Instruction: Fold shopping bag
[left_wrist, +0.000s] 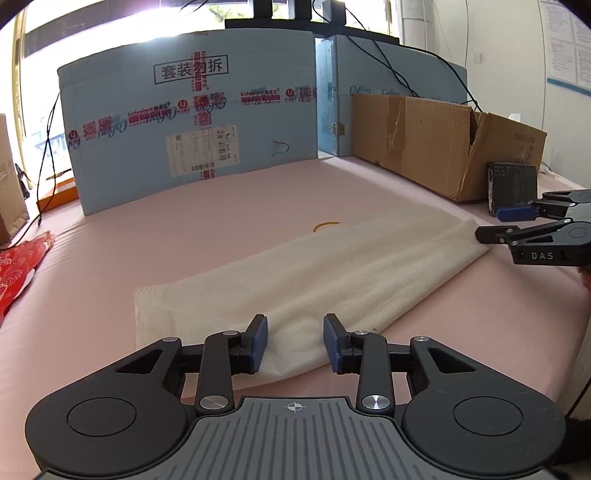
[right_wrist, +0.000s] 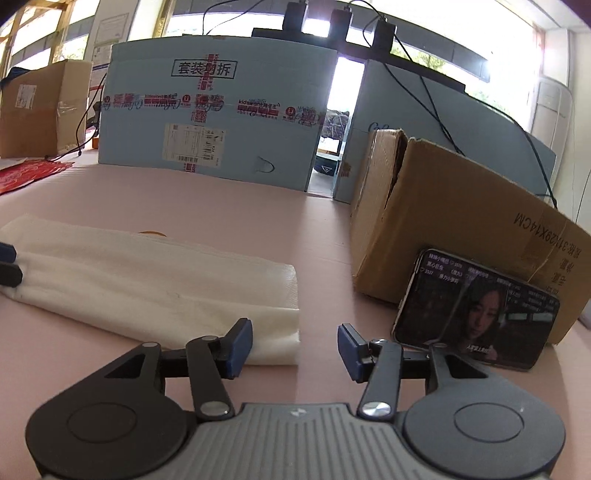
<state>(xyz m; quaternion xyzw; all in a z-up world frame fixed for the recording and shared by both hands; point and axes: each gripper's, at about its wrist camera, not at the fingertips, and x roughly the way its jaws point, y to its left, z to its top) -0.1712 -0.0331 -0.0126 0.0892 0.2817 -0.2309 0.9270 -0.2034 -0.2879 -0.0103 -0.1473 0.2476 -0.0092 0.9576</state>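
A cream-white nonwoven fabric shopping bag (left_wrist: 295, 280), folded into a long narrow band, lies flat on the pale pink padded table surface (left_wrist: 184, 221), running from the near left toward the far right; the left gripper (left_wrist: 295, 341) sits at the bag's near end with its blue pads apart and a raised fold of the fabric between them; whether the pads press on that fold cannot be told; the right gripper (right_wrist: 294, 347) is at the bag's opposite end, its jaws apart, the left pad lying over the bag's corner and the right pad above bare table, so nothing is clamped; a thin yellow rubber band (left_wrist: 327, 224) lies on the table just behind the bag; a large light blue printed cardboard box (left_wrist: 192, 122) stands upright at the back; a brown corrugated cardboard box (right_wrist: 461, 221) sits to the right, with a black smartphone (right_wrist: 476, 310) with a lit screen leaning against it; a red patterned cloth (left_wrist: 22, 266) lies at the far left edge
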